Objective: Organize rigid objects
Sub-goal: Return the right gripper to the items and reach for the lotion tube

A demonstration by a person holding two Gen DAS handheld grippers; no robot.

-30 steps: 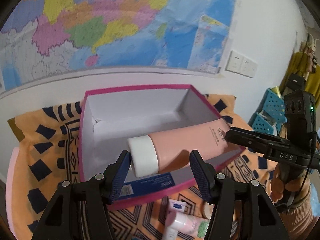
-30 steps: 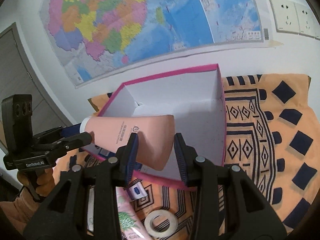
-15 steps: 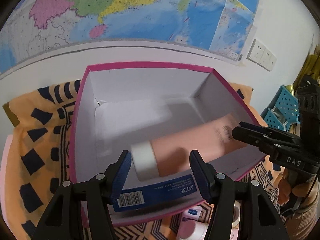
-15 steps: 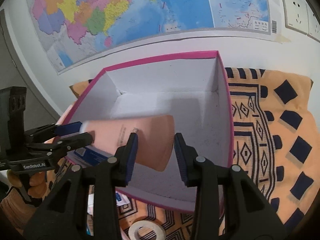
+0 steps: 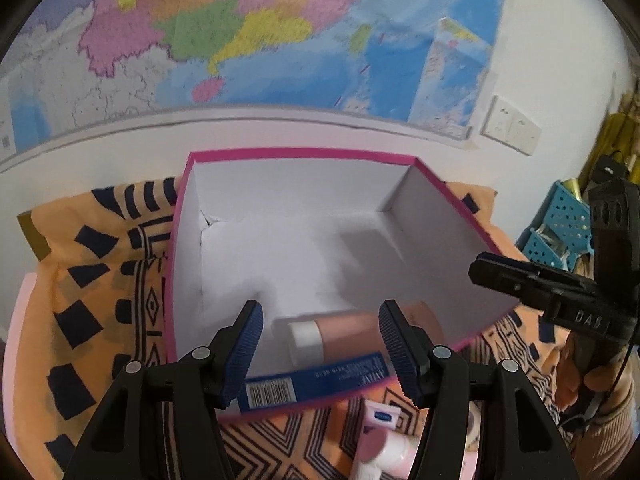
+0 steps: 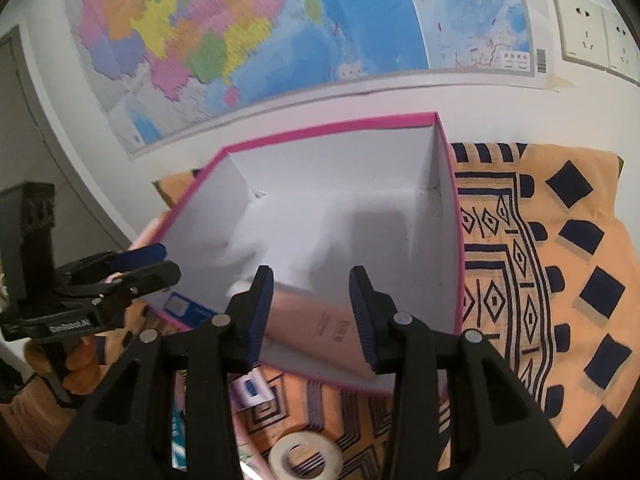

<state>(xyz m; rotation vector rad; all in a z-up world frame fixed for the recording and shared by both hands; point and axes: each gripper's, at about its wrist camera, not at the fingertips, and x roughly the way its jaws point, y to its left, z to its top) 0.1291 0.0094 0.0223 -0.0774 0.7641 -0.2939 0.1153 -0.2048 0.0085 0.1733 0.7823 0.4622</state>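
A pink tube with a white cap (image 5: 340,336) lies on the floor of the pink-rimmed white box (image 5: 304,156), close to its near wall. A blue carton (image 5: 312,380) leans inside that wall. My left gripper (image 5: 320,344) hangs open above the cap end, its pads clear of the tube. In the right wrist view the tube's flat tail (image 6: 320,320) shows below my right gripper (image 6: 312,314), which is open and not pressing on it. The right gripper (image 5: 480,268) hovers over the box's right rim, apart from the tube.
The box stands on an orange patterned cloth (image 6: 540,280) against a wall with a map. In front of the box lie a tape roll (image 6: 304,456), a small white and blue packet (image 6: 252,388) and a pink bottle (image 5: 384,448). A blue basket (image 5: 560,232) stands to the right.
The tube, earlier held up over the box by its tail in the right gripper, now lies on the box floor. Both grippers have come in over the box.
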